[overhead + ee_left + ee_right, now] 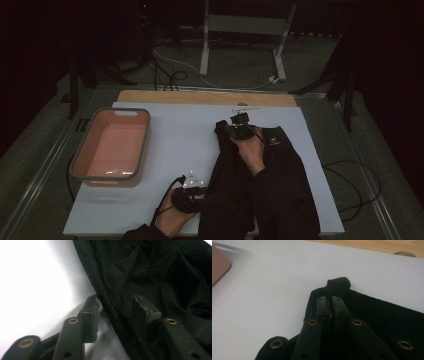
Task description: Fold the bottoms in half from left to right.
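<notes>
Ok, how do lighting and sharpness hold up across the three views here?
High view: dim, the black fabric garment loses its folds. Left gripper view: the white table cover glares out, the near jaws blur. Right gripper view: evenly lit, soft at the pink plastic tub.

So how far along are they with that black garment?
Early on. The black garment lies crumpled on the white sheet. The right gripper is clamped on its far corner; the left gripper straddles its near edge, jaws apart. The pink tub holds nothing, so any tidying remains.
</notes>
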`<state>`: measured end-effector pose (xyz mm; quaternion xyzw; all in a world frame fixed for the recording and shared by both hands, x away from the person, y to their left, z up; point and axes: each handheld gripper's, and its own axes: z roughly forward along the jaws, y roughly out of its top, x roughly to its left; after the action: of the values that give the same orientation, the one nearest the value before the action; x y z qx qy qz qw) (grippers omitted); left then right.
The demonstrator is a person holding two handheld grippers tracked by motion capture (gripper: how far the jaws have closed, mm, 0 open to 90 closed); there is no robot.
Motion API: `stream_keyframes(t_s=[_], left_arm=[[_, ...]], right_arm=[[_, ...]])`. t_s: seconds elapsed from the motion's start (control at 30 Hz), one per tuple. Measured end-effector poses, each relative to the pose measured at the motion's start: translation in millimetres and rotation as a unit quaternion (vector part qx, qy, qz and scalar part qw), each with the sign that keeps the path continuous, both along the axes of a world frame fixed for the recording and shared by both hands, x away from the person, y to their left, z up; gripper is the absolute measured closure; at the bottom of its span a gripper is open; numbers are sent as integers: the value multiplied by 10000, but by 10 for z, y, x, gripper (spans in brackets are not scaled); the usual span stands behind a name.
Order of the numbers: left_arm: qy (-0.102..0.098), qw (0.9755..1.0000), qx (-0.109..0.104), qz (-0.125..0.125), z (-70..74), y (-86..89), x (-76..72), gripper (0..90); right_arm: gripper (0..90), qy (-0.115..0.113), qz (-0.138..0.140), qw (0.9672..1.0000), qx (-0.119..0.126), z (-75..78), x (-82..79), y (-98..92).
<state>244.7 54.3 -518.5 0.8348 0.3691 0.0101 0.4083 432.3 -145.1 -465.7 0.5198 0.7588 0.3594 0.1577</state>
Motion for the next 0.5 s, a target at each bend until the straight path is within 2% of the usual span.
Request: stream_keyframes(t_s=[0.1,0.2,0.27,0.3,0.5], left_arm=[[238,9995,-157,-158,-19,-45,-26,660],[321,9986,-147,-404,-16,-106,-78,737],[301,9982,-120,-503,14,-128,-114,843],[291,9979,-198,-539,45,-125,-130,889],[-106,9966,-547,-615,350,11,-208,896]], right_arm=[[861,-2,-44,10000,24,14,25,-24],[861,-20,-61,10000,31,23,45,-21],[862,-42,-26,10000,35,29,56,-15],[862,-60,-4,10000,22,28,61,-12],[863,-29,117,9999,-7,-5,85,83]])
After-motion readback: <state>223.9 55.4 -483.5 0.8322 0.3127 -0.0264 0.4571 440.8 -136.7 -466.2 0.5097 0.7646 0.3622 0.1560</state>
